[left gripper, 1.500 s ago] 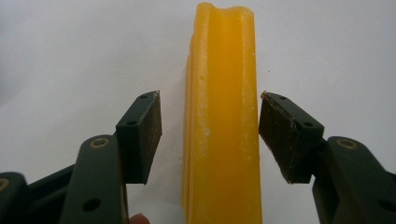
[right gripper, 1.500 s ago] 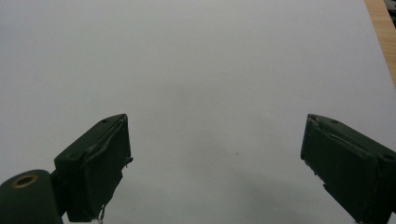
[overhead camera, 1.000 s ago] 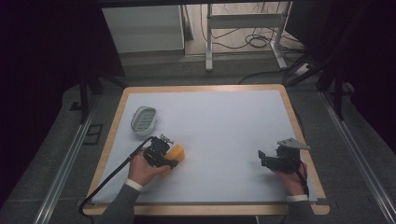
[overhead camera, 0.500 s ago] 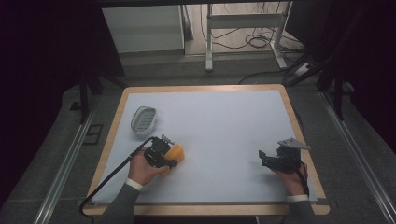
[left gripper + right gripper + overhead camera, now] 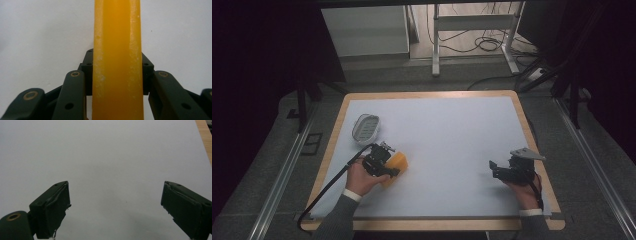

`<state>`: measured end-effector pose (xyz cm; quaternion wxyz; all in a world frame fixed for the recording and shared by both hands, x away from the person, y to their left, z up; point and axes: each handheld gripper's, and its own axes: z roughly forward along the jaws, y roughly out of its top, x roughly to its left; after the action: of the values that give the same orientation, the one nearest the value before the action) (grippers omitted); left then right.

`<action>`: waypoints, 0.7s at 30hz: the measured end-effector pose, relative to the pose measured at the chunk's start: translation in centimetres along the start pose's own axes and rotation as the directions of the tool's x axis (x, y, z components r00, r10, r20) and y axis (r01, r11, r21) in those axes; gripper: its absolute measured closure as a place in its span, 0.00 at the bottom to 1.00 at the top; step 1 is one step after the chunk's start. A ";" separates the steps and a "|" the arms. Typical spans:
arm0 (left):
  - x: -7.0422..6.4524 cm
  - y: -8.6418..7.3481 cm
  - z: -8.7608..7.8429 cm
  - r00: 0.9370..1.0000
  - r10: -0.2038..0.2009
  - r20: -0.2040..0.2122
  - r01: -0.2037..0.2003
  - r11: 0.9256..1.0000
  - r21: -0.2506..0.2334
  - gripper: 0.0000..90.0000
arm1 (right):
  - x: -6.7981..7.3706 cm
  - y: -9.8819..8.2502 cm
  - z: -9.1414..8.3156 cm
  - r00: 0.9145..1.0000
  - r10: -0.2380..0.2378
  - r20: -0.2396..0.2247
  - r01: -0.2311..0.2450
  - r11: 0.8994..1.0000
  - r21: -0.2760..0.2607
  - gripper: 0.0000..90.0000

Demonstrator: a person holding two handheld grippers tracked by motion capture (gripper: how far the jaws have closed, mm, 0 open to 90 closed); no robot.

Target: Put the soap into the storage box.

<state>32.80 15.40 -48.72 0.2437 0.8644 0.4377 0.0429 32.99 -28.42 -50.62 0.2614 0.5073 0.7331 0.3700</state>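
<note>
From the high view, the left claw [image 5: 393, 167] sits in the lower left of the frame with a yellow-orange sponge [image 5: 397, 165] pinched in it. The sponge rests on the white surface [image 5: 452, 130] and pokes out of the claw towards the middle of the frame. Just above it, towards the upper left, lies a small oval tray [image 5: 365, 128], close by but apart from the sponge. The right claw [image 5: 495, 169] hangs over the lower right of the frame, well away from the sponge and the tray alike; the left hand is plainly the nearer one to both.

In the left gripper view, the sponge [image 5: 117, 60] runs straight up the centre of the frame, its long axis in line with the claw, and the two black jaws have just been closing and now press flat on its two sides. It looks squarely held, so I would judge a short carry towards the tray to be the next move.

In the right gripper view, the right claw [image 5: 115, 207] stands wide apart with nothing between its jaws, bare surface [image 5: 105, 152] beneath and a strip of wooden edge [image 5: 203, 130] at the upper right.
</note>
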 end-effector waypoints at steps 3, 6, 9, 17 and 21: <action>0.3 0.0 -0.4 1.000 -0.004 0.002 0.004 1.000 -0.005 0.68 | -0.1 0.0 -0.1 1.000 -0.002 -0.004 0.002 1.000 -0.003 0.09; 0.6 0.1 -0.7 1.000 -0.012 -0.001 0.012 1.000 -0.017 0.68 | 0.0 0.0 -0.1 1.000 -0.003 -0.006 0.003 1.000 -0.008 0.09; 0.9 0.2 -0.9 1.000 -0.020 0.000 0.020 0.999 -0.027 0.68 | 0.0 0.0 -0.1 1.000 -0.002 -0.005 0.002 1.000 -0.010 0.09; 1.8 0.3 -1.7 0.999 -0.037 0.000 0.037 0.998 -0.046 0.68 | -0.2 0.0 -0.1 1.000 -0.001 -0.003 0.001 1.000 -0.008 0.09; 2.2 0.3 -2.1 0.999 -0.048 -0.001 0.048 0.997 -0.054 0.68 | -0.3 0.0 -0.1 1.000 0.008 0.004 -0.008 1.000 -0.005 0.09</action>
<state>33.83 17.76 -47.08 0.2675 0.8467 0.4573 0.0498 32.98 -28.79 -50.56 0.2627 0.5103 0.7297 0.3716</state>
